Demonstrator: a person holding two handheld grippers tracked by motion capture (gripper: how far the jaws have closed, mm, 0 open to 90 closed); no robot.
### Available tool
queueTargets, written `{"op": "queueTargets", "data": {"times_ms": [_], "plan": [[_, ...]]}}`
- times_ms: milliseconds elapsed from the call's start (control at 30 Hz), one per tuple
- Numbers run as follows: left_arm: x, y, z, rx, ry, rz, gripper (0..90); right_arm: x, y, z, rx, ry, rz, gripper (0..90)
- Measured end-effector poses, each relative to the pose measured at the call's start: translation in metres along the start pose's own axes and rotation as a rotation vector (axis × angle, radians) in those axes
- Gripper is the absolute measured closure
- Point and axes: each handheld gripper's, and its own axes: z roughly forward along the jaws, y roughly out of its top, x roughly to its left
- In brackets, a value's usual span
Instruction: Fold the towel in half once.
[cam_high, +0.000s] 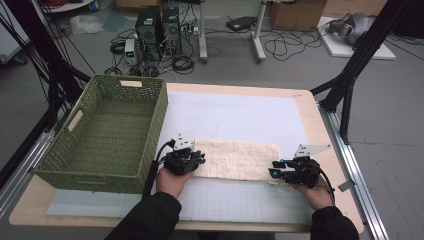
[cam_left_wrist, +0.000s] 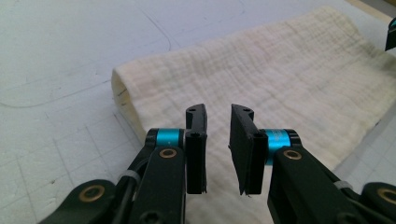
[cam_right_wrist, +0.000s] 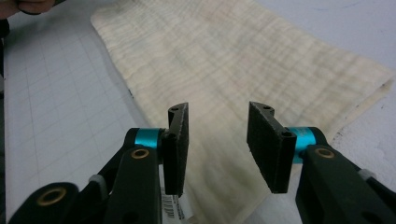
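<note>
Cloth (cam_high: 235, 159): cream, crinkled weave, folded oblong, flat on gridded worktop (cam_high: 240, 200) | left hand-held gripper (cam_high: 196, 159): narrow gap, holding nothing | right hand-held gripper (cam_high: 274, 168): wider gap, holding nothing

Lab, computer towers (cam_high: 159, 30), floor cables (cam_high: 285, 47)

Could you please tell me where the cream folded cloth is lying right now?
In the high view, the cream folded cloth lies flat on the white gridded mat, right of the green woven basket, between the left gripper and right gripper.

Cream waffle-checked cloth (cam_high: 235, 159), olive-green woven basket (cam_high: 107, 132), pale, perhaps bluish, gridded mat (cam_high: 240, 200).
</note>
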Motion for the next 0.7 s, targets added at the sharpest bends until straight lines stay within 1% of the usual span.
{"op": "queueTargets", "data": {"times_ms": [100, 133, 200, 267, 700], "plan": [[0.0020, 0.0001, 0.0004, -0.002, 0.004, -0.007, 73.5, -0.0015, 0.0015, 0.0010, -0.007, -0.005, -0.001, 56.9], [0.0025, 0.0003, 0.0003, -0.006, 0.002, -0.014, 72.3, -0.0015, 0.0021, 0.0011, -0.007, -0.002, 0.007, 56.5], [0.0033, 0.0005, -0.0002, -0.011, 0.004, -0.016, 72.0, -0.0027, 0.0034, 0.0019, -0.015, -0.006, 0.003, 56.1], [0.0035, 0.0005, -0.0002, -0.012, 0.004, -0.016, 72.0, -0.0027, 0.0045, 0.0024, -0.019, -0.002, 0.011, 56.1], [0.0048, 0.0008, 0.0014, -0.011, 0.014, -0.021, 71.9, -0.0037, 0.0055, 0.0049, -0.005, -0.008, 0.003, 56.1]]}}
